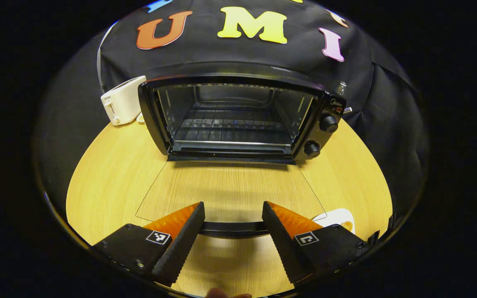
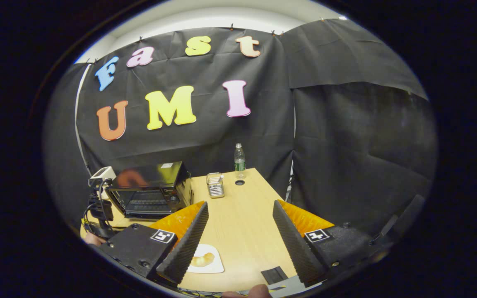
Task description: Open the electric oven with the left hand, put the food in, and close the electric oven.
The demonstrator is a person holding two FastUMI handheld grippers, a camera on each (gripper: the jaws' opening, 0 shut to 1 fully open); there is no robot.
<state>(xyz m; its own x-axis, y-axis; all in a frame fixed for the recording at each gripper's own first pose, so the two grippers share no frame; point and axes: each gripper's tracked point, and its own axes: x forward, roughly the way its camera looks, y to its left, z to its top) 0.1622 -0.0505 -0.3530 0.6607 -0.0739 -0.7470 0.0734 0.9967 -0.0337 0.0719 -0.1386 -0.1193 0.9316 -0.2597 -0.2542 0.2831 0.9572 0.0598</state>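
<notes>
- The electric oven (image 1: 238, 118) stood at about twelve o'clock in my left gripper view, on the far part of the table (image 1: 110, 178), with its cavity open and a wire rack (image 1: 232, 124) showing inside.
- Its glass door (image 1: 230, 190) lay folded down flat toward me, the table's grain visible through it, and the dark door handle (image 1: 232, 228) ran across between my left tongs (image 1: 232, 221).
- My left tongs were spread apart, a finger on either side of the handle; I could not tell whether either touched it.
- Two knobs (image 1: 320, 135) sat on the oven's panel at about three o'clock of the cavity.
- The food, a pale pastry (image 2: 202, 260), lay on a white plate (image 2: 215, 267) near the table's front edge, at about seven o'clock in my right gripper view, just beside my right tongs' left finger.
- My right tongs (image 2: 238, 223) hung released over the table, holding nothing.
- In the left gripper view the plate's edge peeked out at about four o'clock, by the door's corner.
- A white toaster (image 1: 122, 101) stood at ten o'clock, just beside the oven.
- From the right gripper view, a small metal holder (image 2: 215, 184) and a water bottle (image 2: 239, 156) stood at the table's far end, about twelve o'clock.
</notes>
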